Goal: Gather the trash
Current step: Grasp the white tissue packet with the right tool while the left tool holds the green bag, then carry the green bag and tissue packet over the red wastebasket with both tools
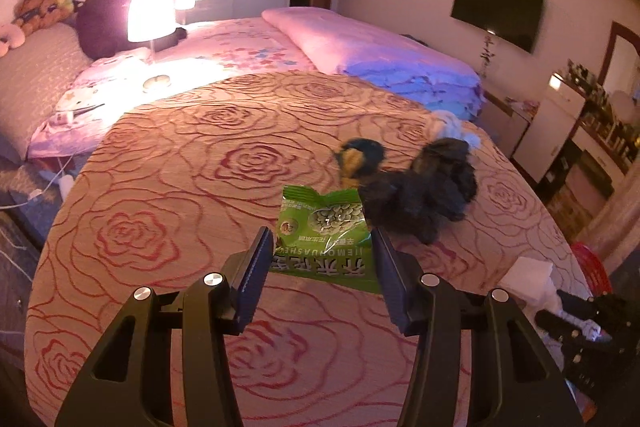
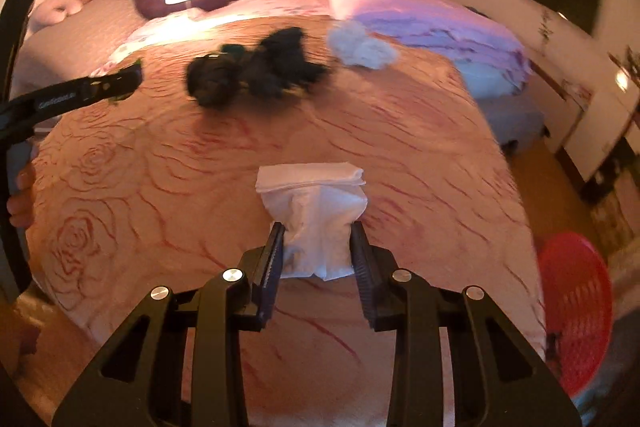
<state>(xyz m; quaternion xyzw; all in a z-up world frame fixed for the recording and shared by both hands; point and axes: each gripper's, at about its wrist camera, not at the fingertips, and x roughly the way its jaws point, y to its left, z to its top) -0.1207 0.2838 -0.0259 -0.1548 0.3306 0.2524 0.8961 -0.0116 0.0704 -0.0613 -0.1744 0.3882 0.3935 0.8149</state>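
Bed (image 1: pixel 168 163): covered by a spread with a red rose pattern; it fills most of both views.
Pink quilt (image 1: pixel 360 43): folded and lying on the far part of the bed, beyond the rose spread.
Lamp (image 1: pixel 151 13): lit, standing at the far left by the head of the bed.
Red basket (image 2: pixel 576 323): on the floor beside the bed's right edge, low at the right of the right wrist view.
Dark clothes (image 1: pixel 424 195): a blurred black heap on the spread, just beyond the snack bag and to its right.
Pale cloth (image 2: pixel 362 47): a crumpled light bundle on the spread, right of the dark clothes.
Left gripper (image 1: pixel 323 247): jaws part closed, their pads pressing both sides of the green snack bag.
Right gripper (image 2: pixel 318 247): jaws narrow, clamped on the lower part of the white tissue.
Green snack bag (image 1: pixel 326 231): held between the left pads, over the near middle of the spread, its printed face up.
White tissue (image 2: pixel 316 211): bunched between the right pads, its folded top fanning out above them, over the spread near the bed's right side.
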